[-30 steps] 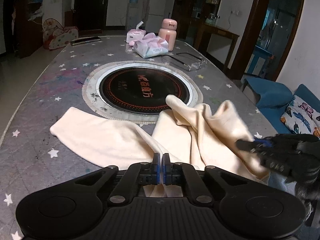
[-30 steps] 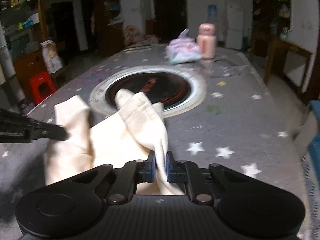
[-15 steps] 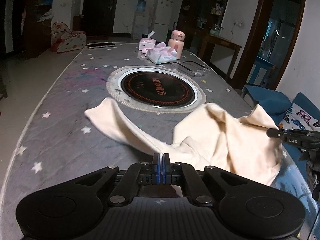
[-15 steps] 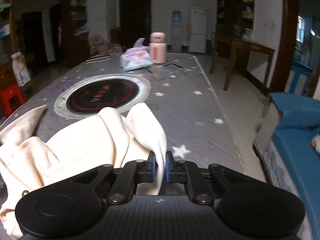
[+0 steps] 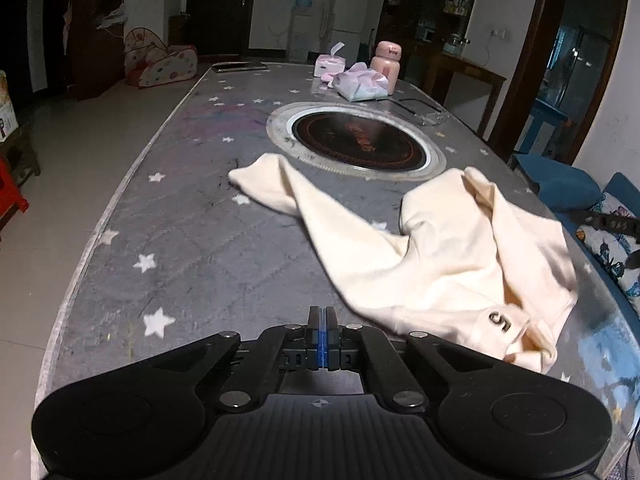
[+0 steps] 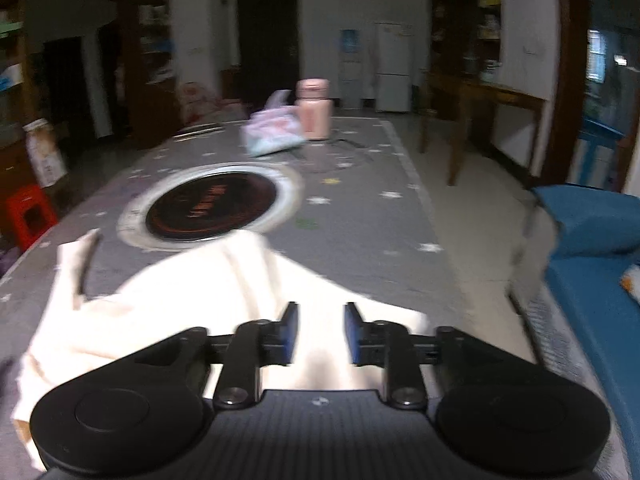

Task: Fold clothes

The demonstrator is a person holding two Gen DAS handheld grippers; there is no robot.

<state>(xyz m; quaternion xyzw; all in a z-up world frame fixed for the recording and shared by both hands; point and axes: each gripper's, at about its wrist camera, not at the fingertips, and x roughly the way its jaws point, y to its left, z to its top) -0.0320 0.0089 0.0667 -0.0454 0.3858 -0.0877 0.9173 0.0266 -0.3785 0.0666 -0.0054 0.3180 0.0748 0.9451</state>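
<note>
We see a cream shirt (image 5: 448, 264) lying bunched up on the gray star table (image 5: 192, 240), just in front of the round black cooker plate (image 5: 356, 142). One sleeve reaches out to the left. Our left gripper (image 5: 322, 320) has its jaws pressed together — nothing is between them. Our right gripper (image 6: 318, 334) has its jaws apart, hanging over the shirt — holding nothing.
</note>
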